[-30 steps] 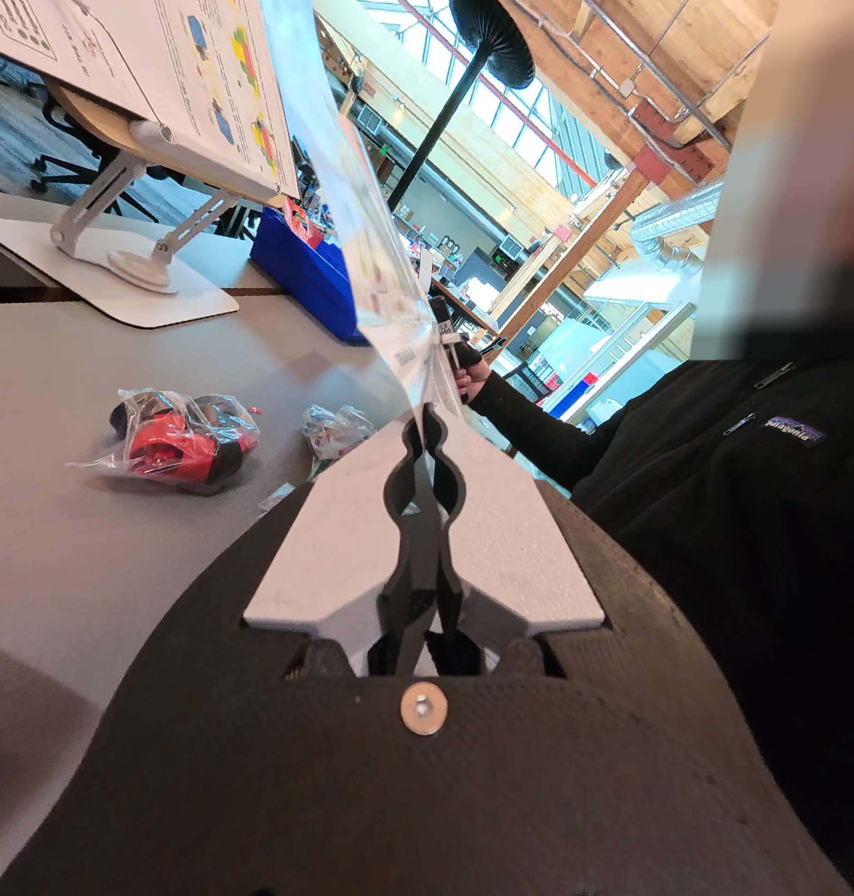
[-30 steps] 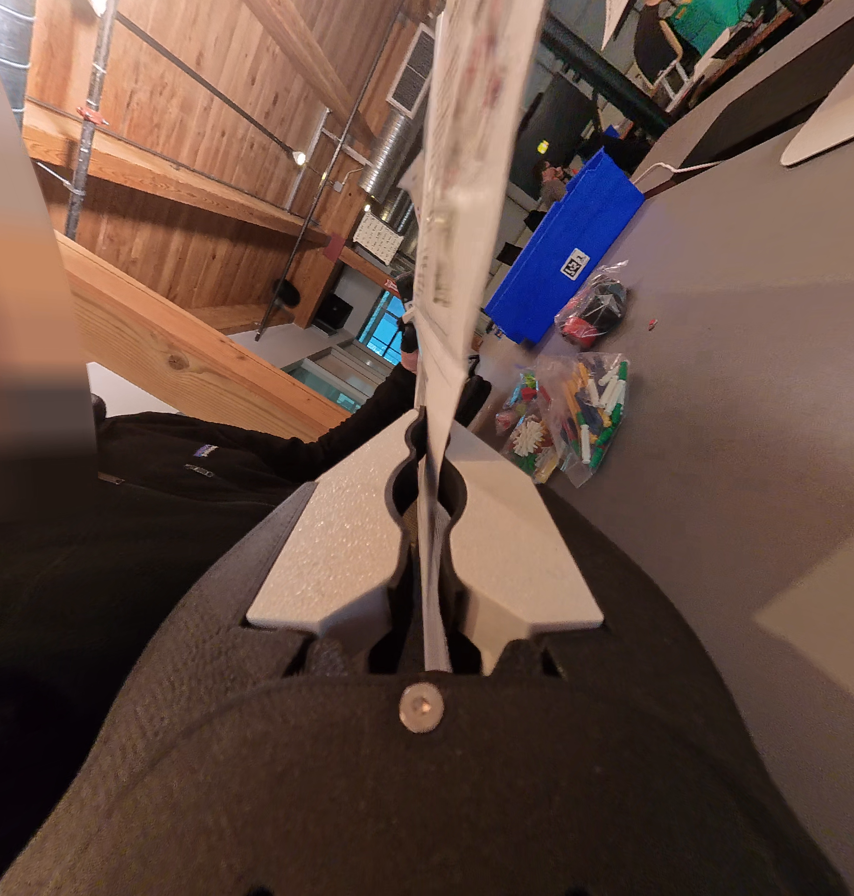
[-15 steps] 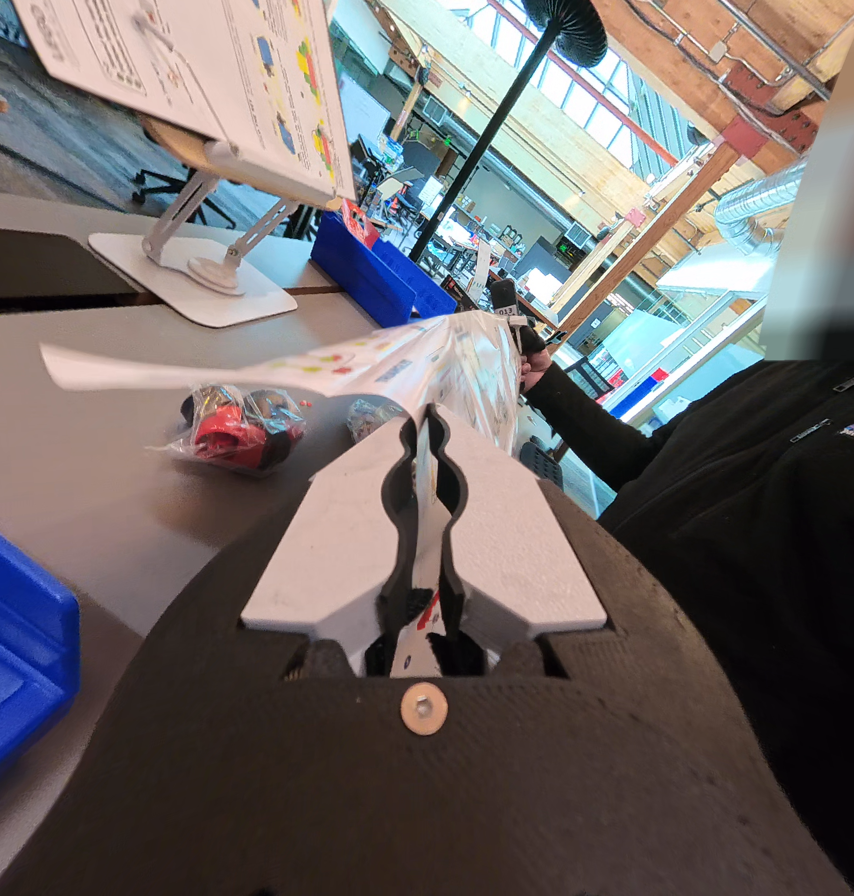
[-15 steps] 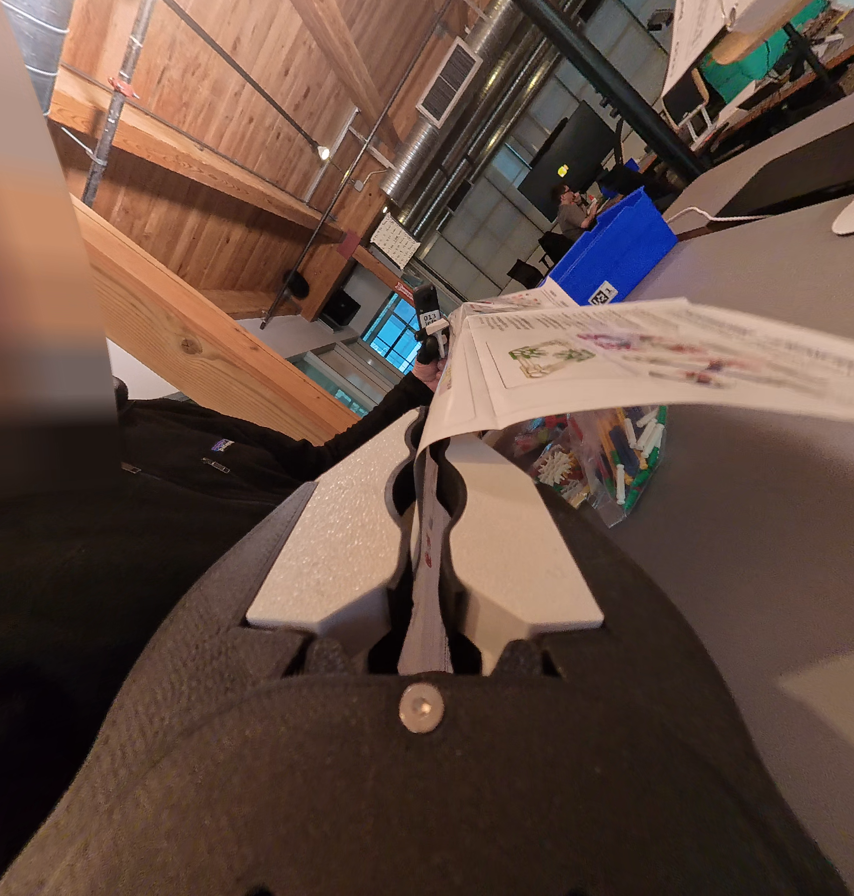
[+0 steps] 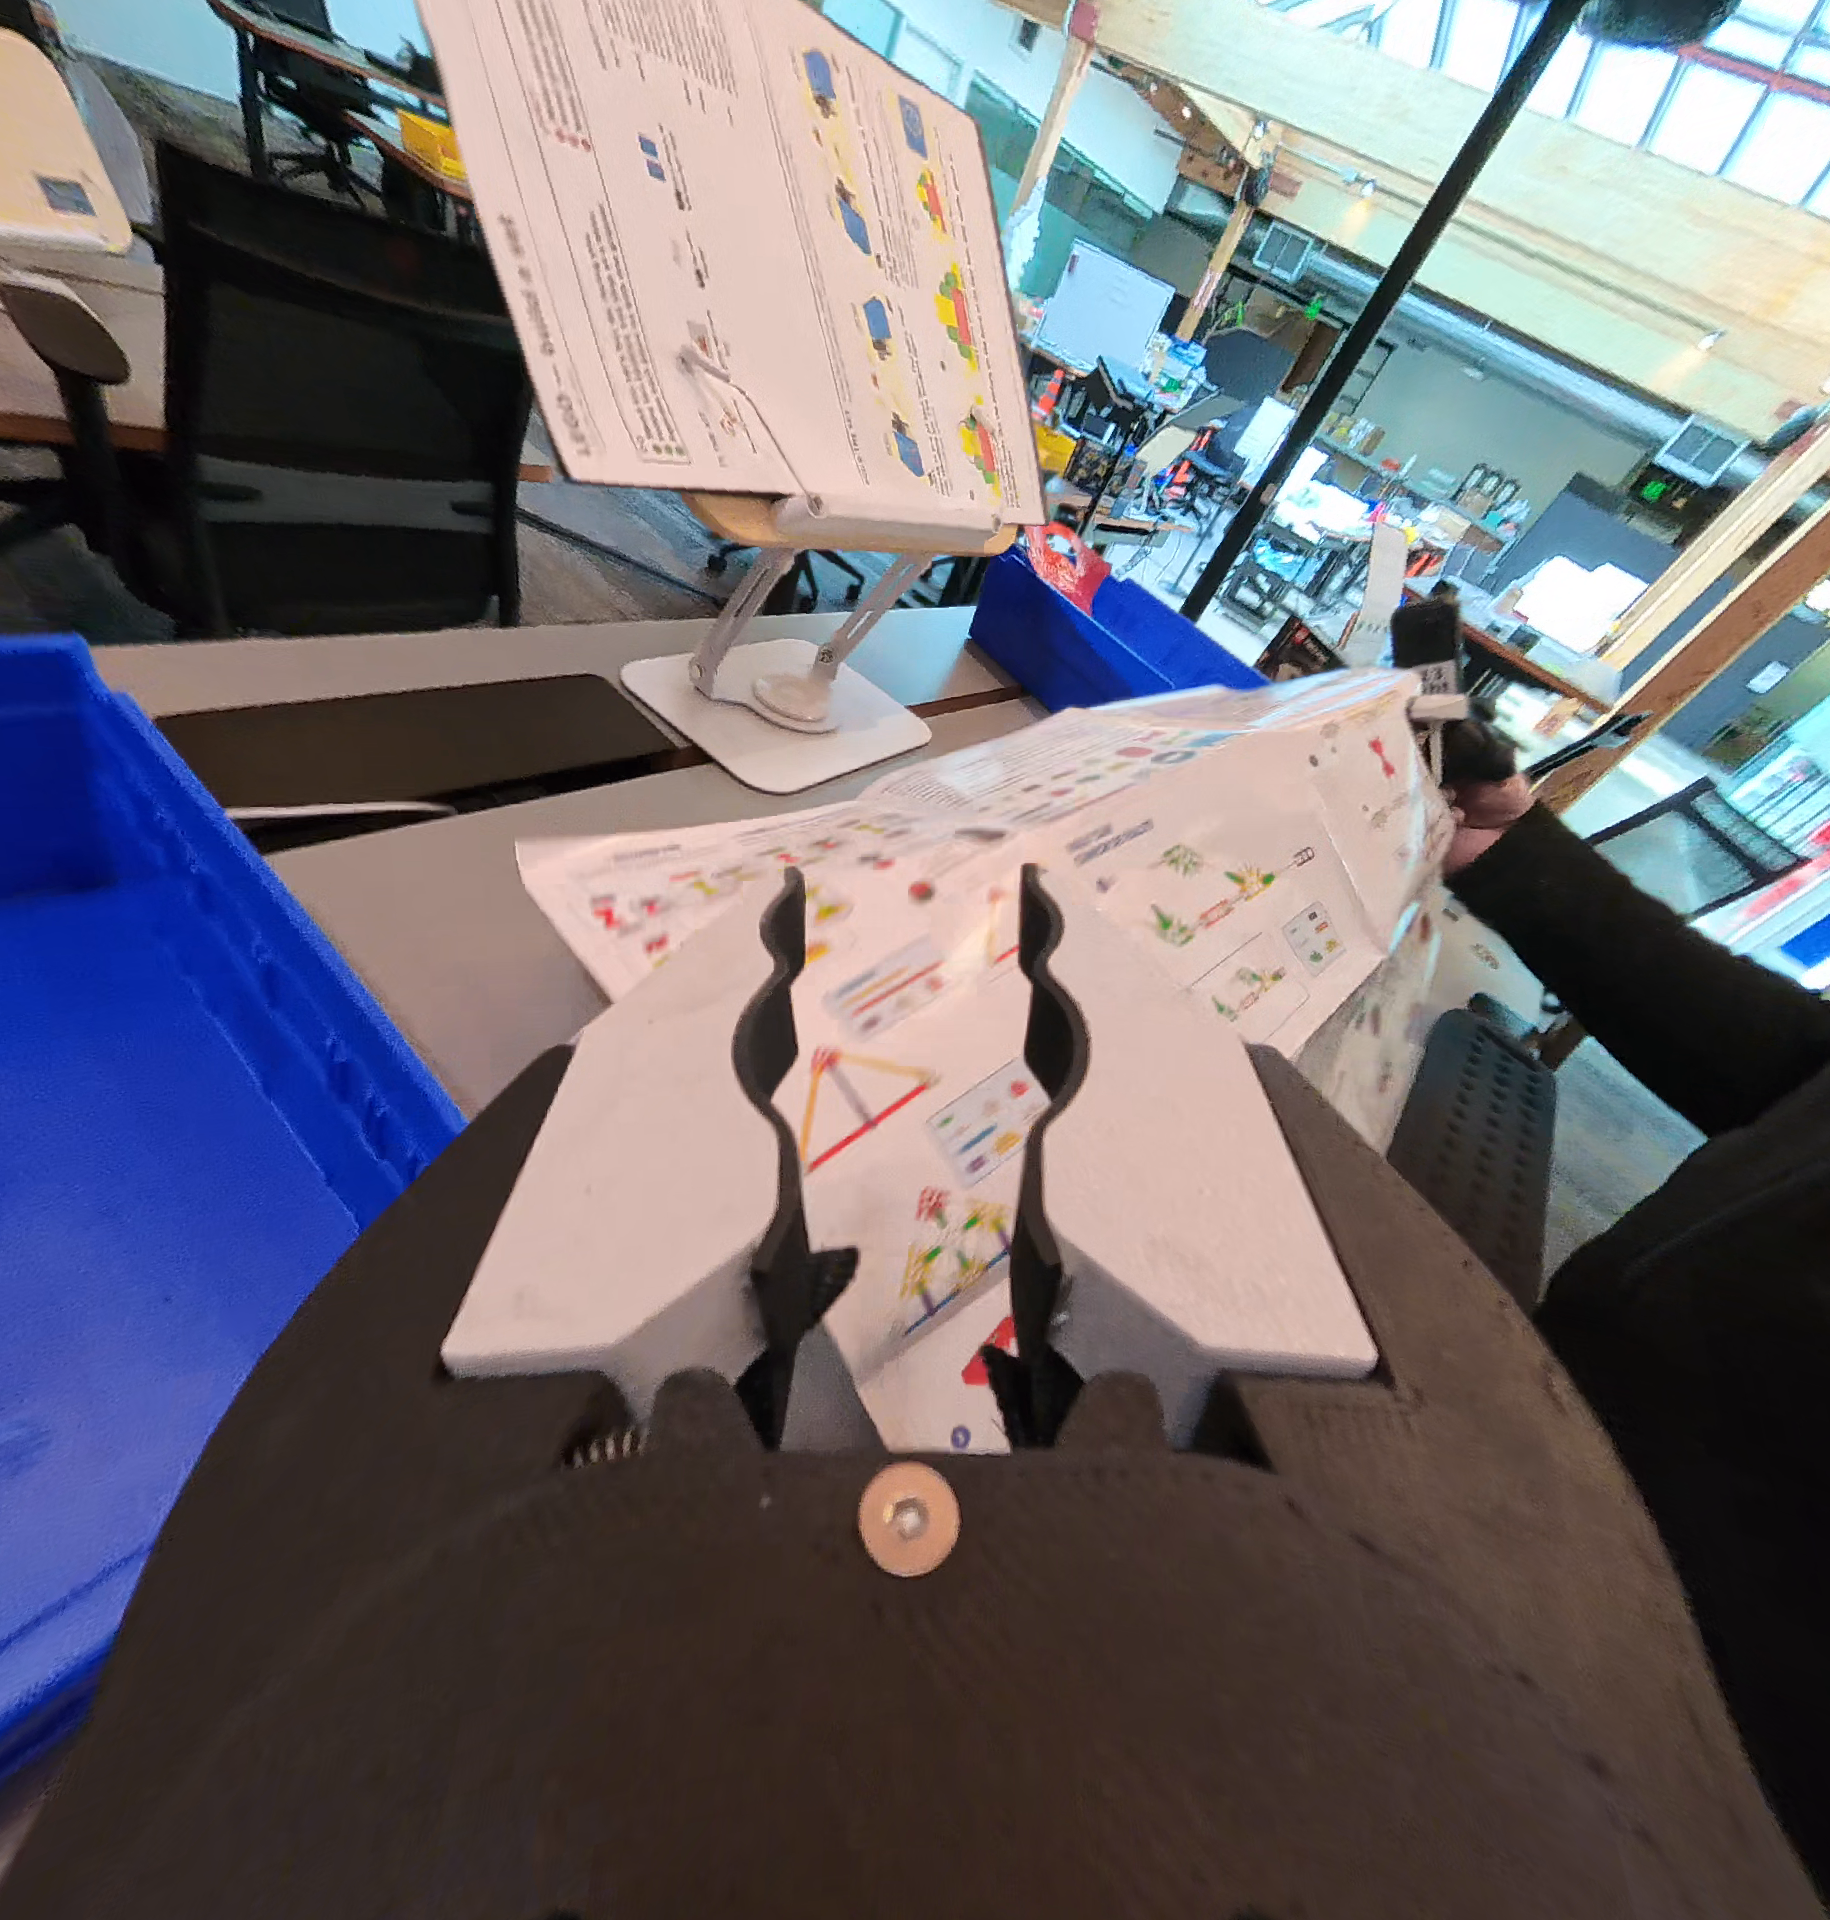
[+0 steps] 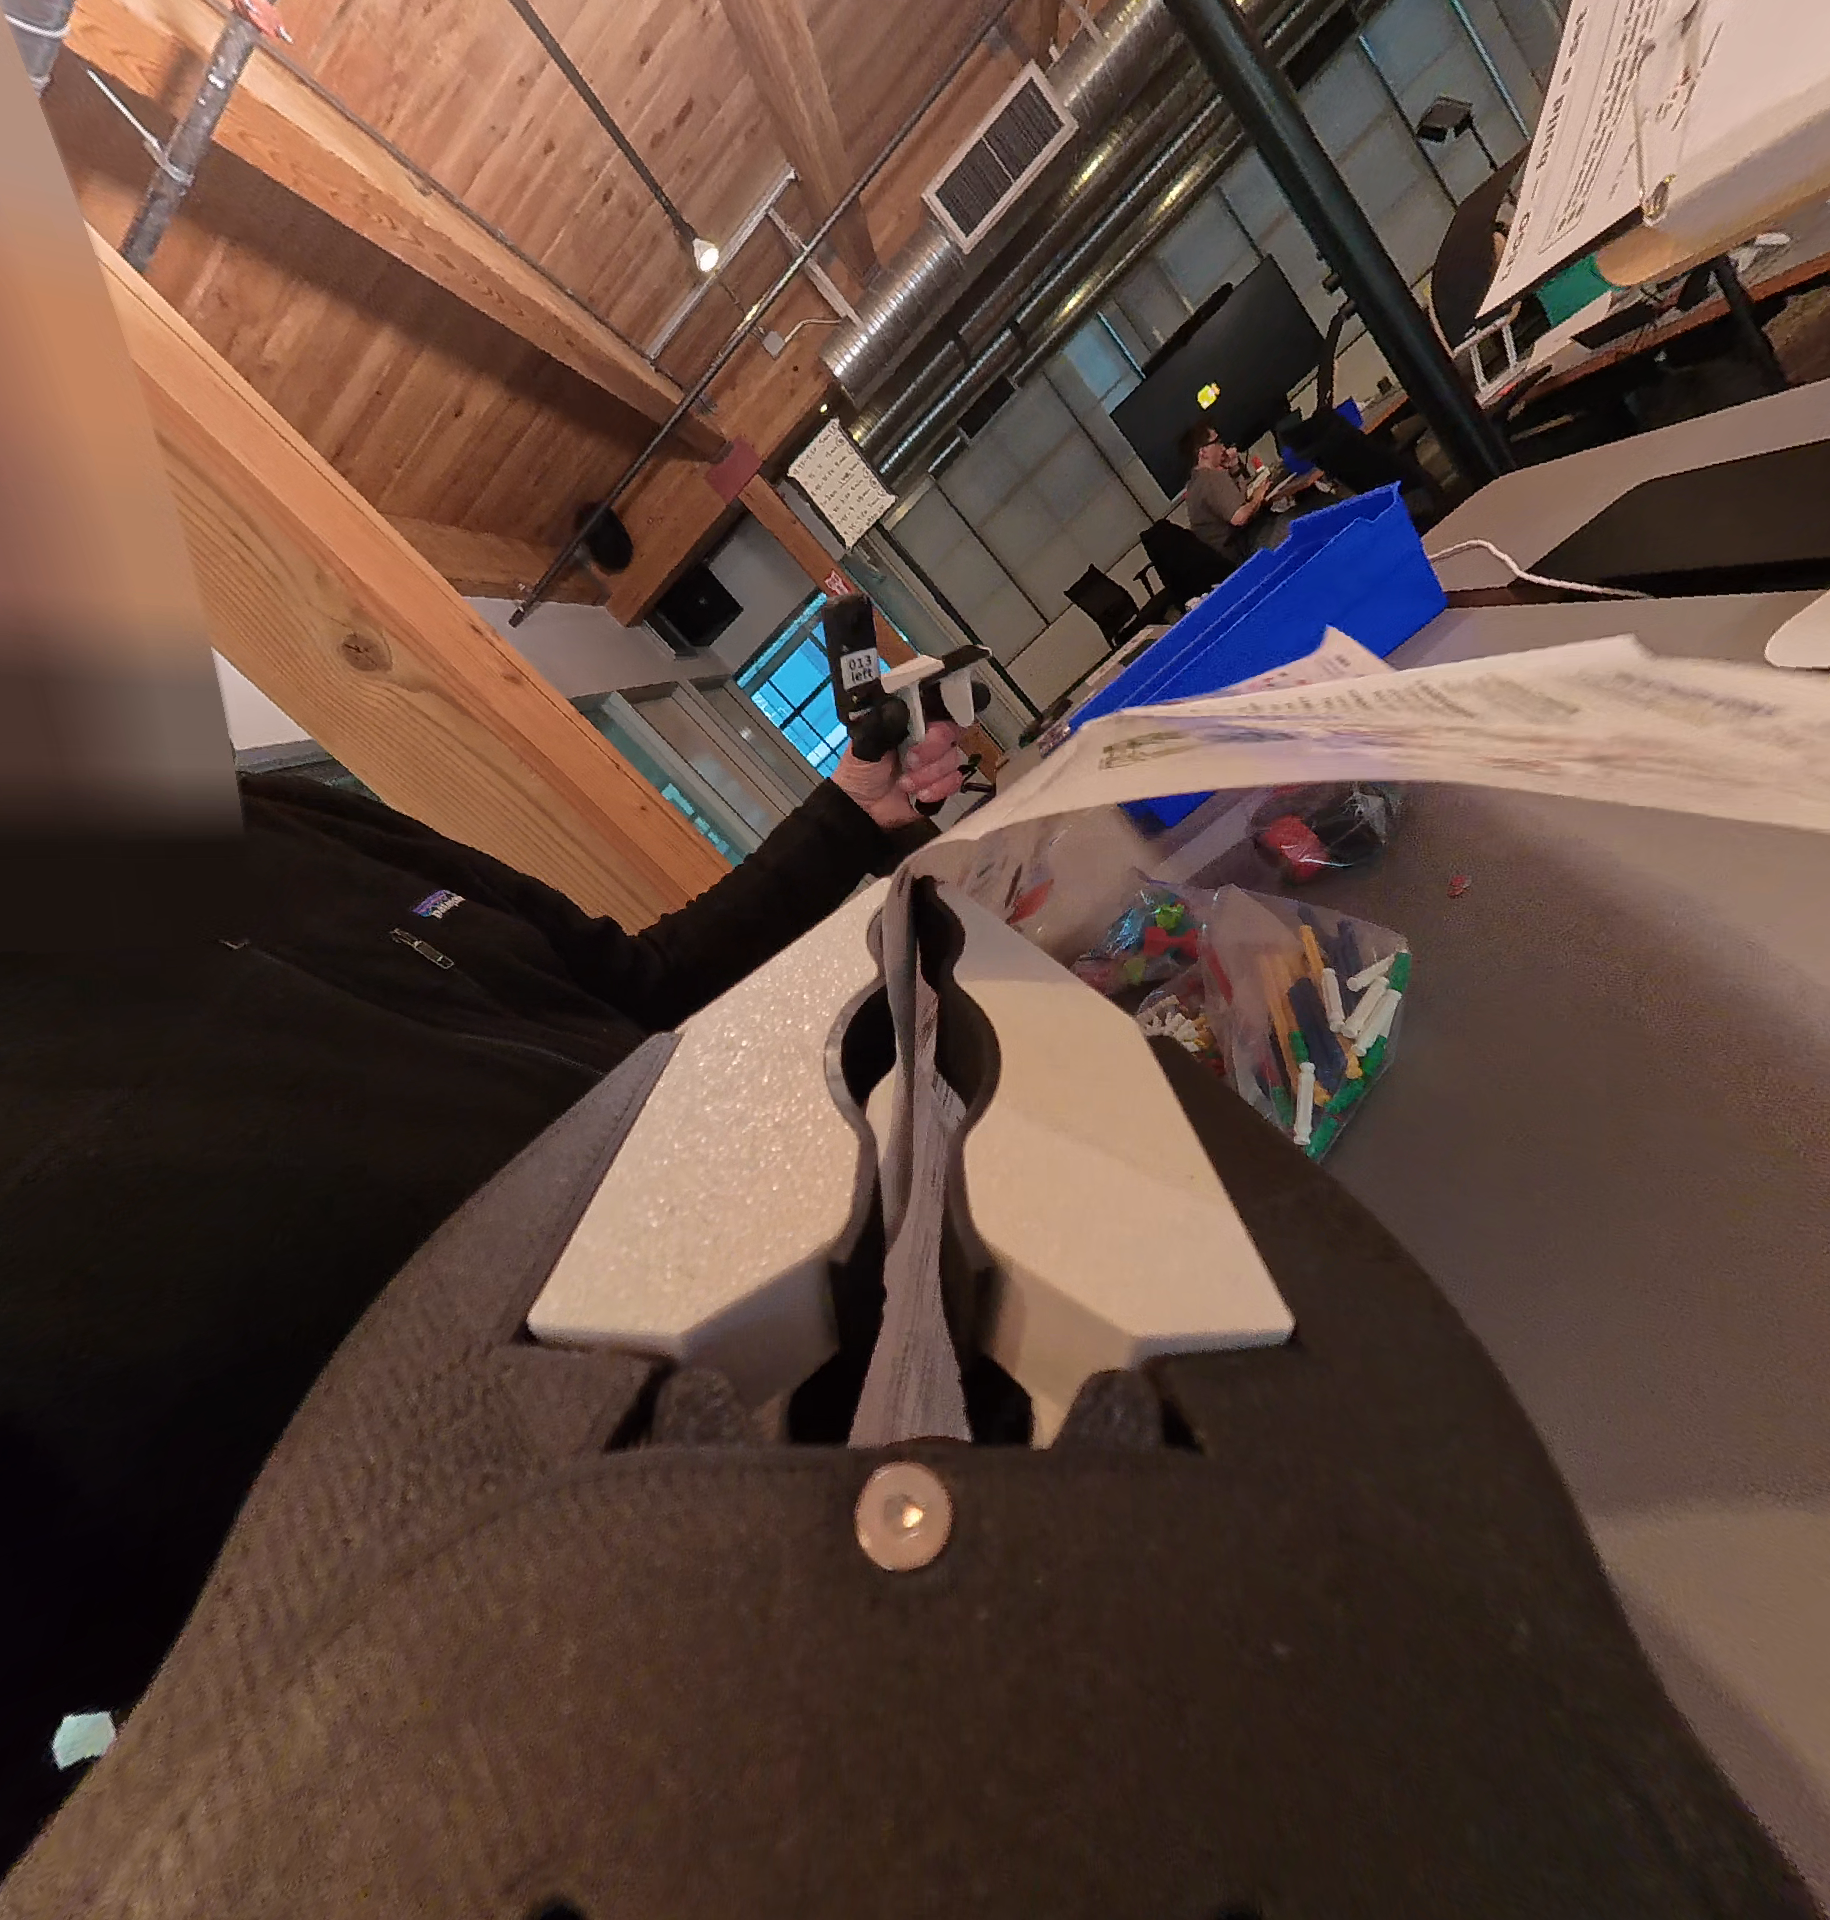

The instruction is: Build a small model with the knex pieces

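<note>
Now the right hand-held gripper pinches one printed paper sheet; the left hand-held gripper is spread apart above it, and two parts bags lie on the table.

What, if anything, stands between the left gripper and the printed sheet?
Nothing visible does. The printed sheet shows directly in the gap of the open left gripper, and the right gripper is shut on one edge.
</note>
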Motion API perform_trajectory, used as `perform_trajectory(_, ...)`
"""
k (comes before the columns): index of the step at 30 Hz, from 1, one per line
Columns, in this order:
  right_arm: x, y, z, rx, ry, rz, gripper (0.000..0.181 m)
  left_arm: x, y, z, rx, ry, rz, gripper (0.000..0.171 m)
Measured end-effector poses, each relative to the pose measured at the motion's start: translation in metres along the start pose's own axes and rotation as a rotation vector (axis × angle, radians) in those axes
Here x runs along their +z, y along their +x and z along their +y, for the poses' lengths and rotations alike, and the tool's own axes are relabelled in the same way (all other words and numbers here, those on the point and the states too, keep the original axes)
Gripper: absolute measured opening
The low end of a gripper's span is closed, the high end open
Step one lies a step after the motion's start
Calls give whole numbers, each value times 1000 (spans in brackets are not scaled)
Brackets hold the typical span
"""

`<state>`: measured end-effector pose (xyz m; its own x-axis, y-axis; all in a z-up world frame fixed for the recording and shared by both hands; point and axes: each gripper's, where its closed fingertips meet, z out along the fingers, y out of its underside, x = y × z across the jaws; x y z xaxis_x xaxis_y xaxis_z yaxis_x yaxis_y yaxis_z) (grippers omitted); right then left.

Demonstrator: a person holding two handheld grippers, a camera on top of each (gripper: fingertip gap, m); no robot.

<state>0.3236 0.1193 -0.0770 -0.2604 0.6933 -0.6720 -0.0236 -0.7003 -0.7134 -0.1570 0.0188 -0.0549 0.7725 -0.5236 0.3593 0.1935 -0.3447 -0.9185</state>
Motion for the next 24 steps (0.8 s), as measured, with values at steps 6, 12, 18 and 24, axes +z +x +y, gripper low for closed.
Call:
perform_trajectory(6, 10, -12, -2, -54, -50, -19, 0, 68, 67, -14, 231, -176, 107, 58)
perform_trajectory(12, 24, -33, -4, -133, -117, -36, 0, 167, 138, 5, 427, -404, 314, 82)
perform_trajectory(18, 32, -61, 0, -237, -184, -45, 0, 238, 186, 50, 565, -634, 505, 96)
perform_trajectory(24, 33, -81, 1, -299, -214, -67, 0, 266, 201, 88, 639, -791, 619, 78)
